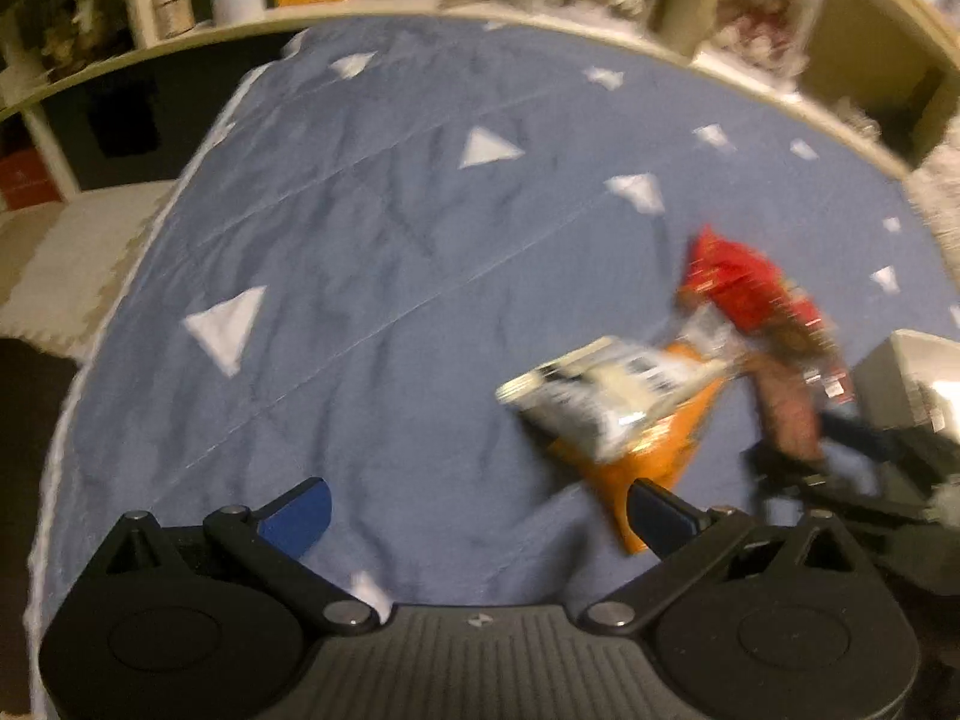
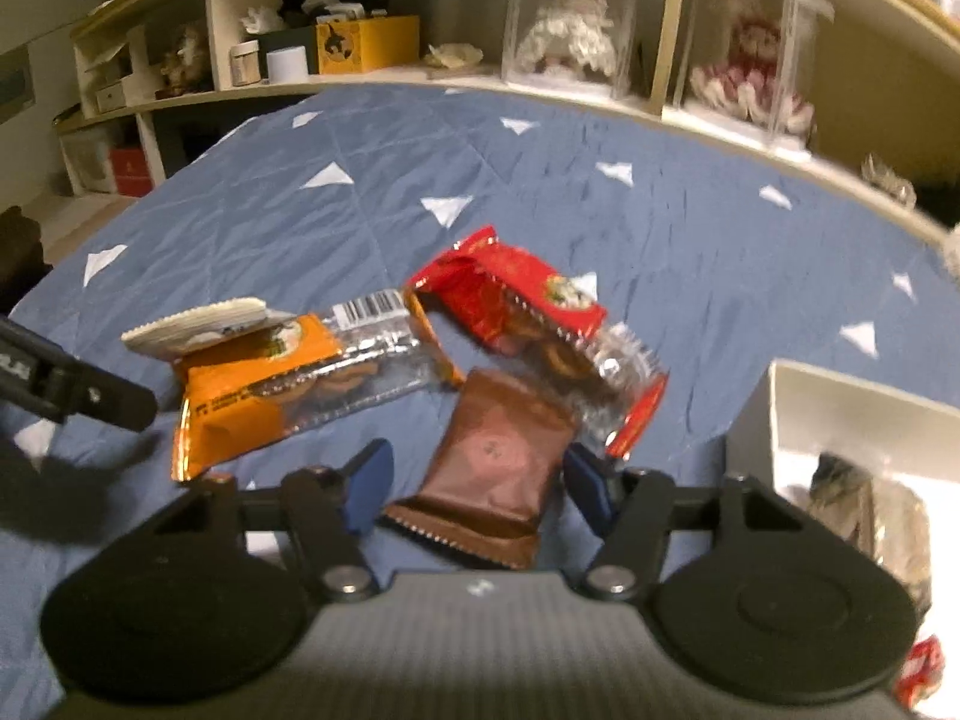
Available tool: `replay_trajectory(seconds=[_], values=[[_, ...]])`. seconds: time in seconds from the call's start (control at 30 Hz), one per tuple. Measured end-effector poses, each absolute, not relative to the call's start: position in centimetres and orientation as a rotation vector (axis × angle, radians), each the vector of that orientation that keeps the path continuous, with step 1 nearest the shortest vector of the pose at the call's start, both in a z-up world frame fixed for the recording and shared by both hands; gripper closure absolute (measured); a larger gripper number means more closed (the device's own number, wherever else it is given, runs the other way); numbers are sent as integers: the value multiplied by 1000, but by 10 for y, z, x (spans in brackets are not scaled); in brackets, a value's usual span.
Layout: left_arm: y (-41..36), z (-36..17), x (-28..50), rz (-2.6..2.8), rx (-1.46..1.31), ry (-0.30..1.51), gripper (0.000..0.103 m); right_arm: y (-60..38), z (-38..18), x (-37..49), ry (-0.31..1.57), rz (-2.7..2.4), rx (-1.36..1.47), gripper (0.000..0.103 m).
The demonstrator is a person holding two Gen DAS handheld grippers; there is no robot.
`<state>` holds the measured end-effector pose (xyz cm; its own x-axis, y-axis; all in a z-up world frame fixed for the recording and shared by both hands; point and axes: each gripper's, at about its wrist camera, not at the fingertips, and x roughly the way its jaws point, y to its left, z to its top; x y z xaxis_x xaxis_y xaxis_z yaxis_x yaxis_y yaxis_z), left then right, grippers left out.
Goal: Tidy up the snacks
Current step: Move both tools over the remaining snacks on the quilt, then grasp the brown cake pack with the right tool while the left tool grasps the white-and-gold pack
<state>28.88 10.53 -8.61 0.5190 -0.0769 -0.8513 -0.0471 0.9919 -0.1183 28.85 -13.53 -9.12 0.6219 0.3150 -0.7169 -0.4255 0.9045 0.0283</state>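
Blue triangle-patterned bedspread (image 2: 690, 240) carries orange (image 2: 252, 402), red (image 2: 510, 294) and brown (image 2: 498, 462) snack packets, white box (image 2: 840, 414).

Between the right jaws, flat on the bedspread (image 2: 690, 240): a square snack packet (image 2: 498, 468). Just ahead and left of those jaws: a long packet (image 2: 288, 390), with a ridged wafer pack (image 2: 198, 324) resting on its far left end. Ahead and right: another packet (image 2: 522, 306), overlapping the long one's far end. Right of the jaws: an open box (image 2: 840, 408) holding wrapped items. Beyond everything, behind the bed: shelves (image 2: 420, 75).
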Motion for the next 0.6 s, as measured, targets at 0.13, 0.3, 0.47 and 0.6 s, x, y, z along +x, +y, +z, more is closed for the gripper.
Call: replay_trajectory(seconds=[0.13,0.3,0.47,0.6], values=[[95,-76,287,-120,-173,936,0,-139,-96,292,815,425,-134,48],[89,-72,293,-161,-271,901,18,-140,-95,291,822,438,-146,54],[89,-82,308,-128,-433,917,21,-137,-93,280,837,460,-164,55],[94,-89,312,-64,-546,922,21,-133,-90,270,850,484,-184,55]])
